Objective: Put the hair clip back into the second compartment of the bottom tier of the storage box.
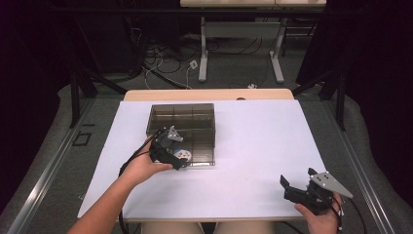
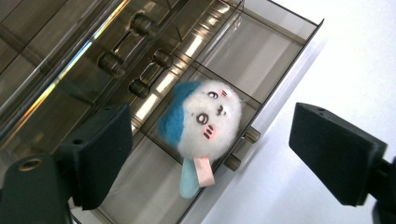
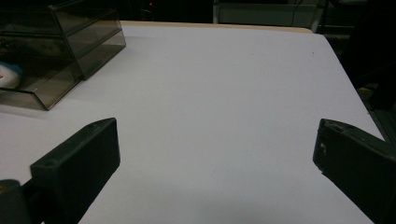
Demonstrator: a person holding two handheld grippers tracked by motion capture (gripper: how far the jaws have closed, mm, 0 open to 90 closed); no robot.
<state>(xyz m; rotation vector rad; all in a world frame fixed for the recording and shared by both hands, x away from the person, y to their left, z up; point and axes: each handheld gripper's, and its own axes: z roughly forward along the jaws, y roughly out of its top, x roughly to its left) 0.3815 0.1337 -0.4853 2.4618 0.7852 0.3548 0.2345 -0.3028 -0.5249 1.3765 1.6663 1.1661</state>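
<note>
A small white and blue plush toy (image 2: 205,119) with a stitched face and a pink tag lies in the pulled-out bottom drawer (image 2: 280,70) of a smoky clear drawer box (image 1: 182,119). My left gripper (image 2: 212,123) hovers just above the toy, open, its jaws well apart on either side and not touching it. In the high view the left gripper (image 1: 178,163) is at the drawer's front left, over the toy (image 1: 184,154). My right gripper (image 1: 287,188) rests open near the table's front right corner with nothing between its jaws (image 3: 217,135).
The drawer box (image 3: 70,42) stands at the back left of the white tabletop (image 1: 263,141), with the toy (image 3: 9,74) at its near end. Small round drawer knobs (image 2: 238,149) stick out from the drawer front. Desk legs and cables lie on the floor beyond the table.
</note>
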